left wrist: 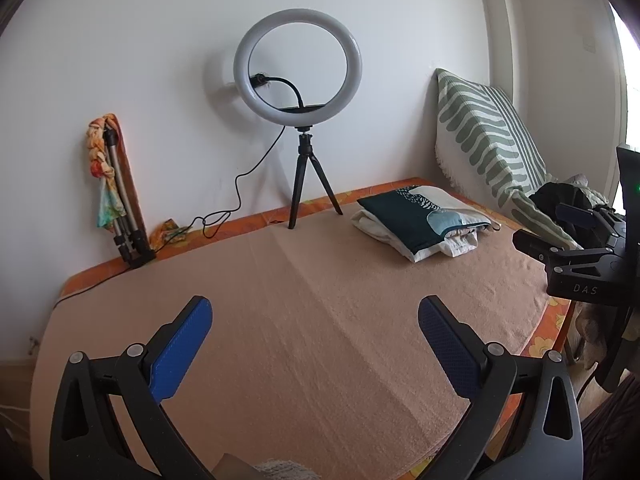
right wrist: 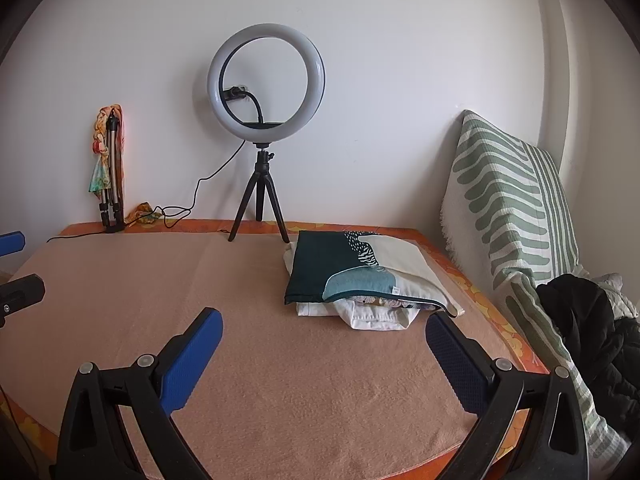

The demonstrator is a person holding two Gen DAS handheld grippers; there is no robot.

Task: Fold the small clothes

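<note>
toward the far right of the table, a small stack of folded clothes (right wrist: 360, 280) lies flat: a dark teal and cream printed piece on top, white and patterned pieces under it, their edges showing at the near side. the stack rests on a peach-coloured fuzzy cloth (right wrist: 260, 320) that covers most of the tabletop, with an orange flowered tablecloth (right wrist: 480, 292) showing as a border around it.

the left gripper (left wrist: 316, 316) hangs above the near middle of the cloth, its blue-padded fingers spread wide with nothing between them. the right gripper (right wrist: 324, 328) is likewise spread wide and empty, its right finger just in front of the stack's near corner in its own view, apart from it. from the left view the right tool's black body sits at the right edge.

behind the stack, at the table's back edge, a white ring light on a short black tripod (right wrist: 266, 84) stands against a plain white wall (right wrist: 400, 60), its black cable (right wrist: 188, 208) trailing left. further left a folded silver tripod wrapped in an orange patterned scarf (right wrist: 108, 164) leans on the wall. to the right of the table a green and white striped cushion (right wrist: 512, 200) leans upright, and a black garment (right wrist: 588, 328) is heaped near it.
</note>
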